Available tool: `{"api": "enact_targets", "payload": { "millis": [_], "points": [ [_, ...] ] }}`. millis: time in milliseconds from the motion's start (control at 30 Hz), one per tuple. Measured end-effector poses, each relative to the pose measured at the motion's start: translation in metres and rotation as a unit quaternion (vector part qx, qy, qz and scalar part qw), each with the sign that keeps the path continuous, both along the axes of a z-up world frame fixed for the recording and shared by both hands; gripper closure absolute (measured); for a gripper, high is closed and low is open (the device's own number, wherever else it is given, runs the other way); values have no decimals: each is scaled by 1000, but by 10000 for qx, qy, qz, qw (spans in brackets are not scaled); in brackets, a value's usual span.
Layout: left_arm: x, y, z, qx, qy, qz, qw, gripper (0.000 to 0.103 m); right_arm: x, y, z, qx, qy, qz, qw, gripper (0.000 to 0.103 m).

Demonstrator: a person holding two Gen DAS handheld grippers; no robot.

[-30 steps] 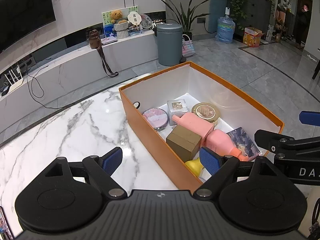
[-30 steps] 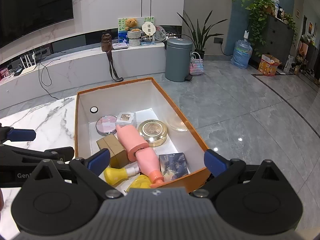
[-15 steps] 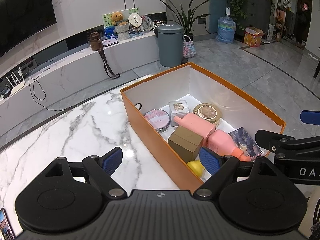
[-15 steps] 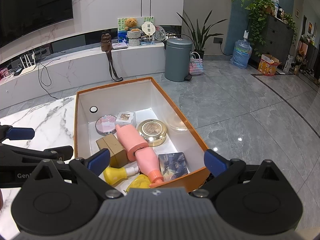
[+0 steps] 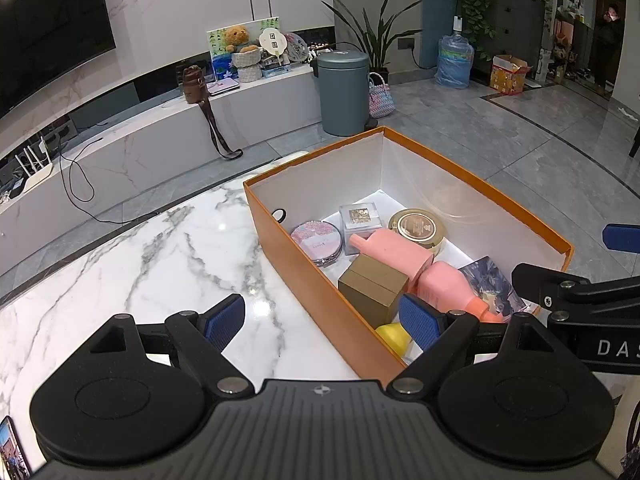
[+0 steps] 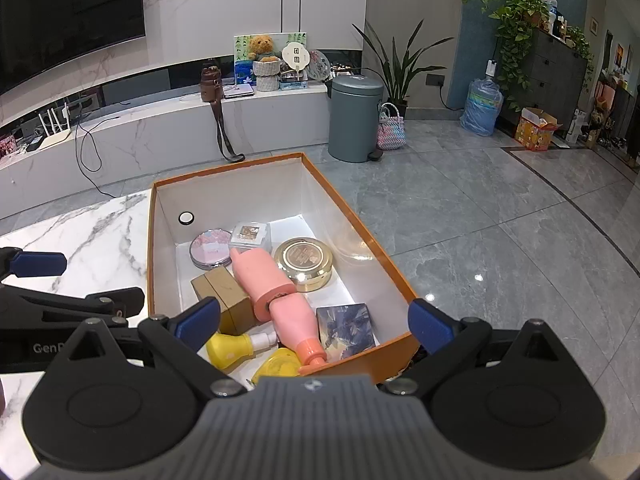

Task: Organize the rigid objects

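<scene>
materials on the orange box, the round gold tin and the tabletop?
Orange box: looks like matte cardboard, with thin walls, white inside and a punched finger hole. Round gold tin: probably metal, given its glossy gold sheen and highlights on the rim. Tabletop: polished marble or a marble-look slab, grey-veined white, reflecting lamp glare.

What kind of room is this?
Most likely a home living room: a big TV hangs above a long marble shelf holding a teddy bear, and a houseplant stands nearby.
</scene>
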State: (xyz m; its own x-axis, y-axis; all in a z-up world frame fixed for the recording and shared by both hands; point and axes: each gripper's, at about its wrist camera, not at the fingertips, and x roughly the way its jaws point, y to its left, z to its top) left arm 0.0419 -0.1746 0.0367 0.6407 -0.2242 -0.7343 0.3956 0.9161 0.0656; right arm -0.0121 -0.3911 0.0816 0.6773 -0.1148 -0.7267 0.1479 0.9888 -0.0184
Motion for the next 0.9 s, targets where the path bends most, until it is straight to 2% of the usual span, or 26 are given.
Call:
{"api": "enact_targets", "payload": {
  "millis": [900],
  "points": [
    [6, 1, 1, -51, 34, -2, 10000, 1, -3, -2, -1, 2, -1, -23, 10000, 5]
  ]
}}
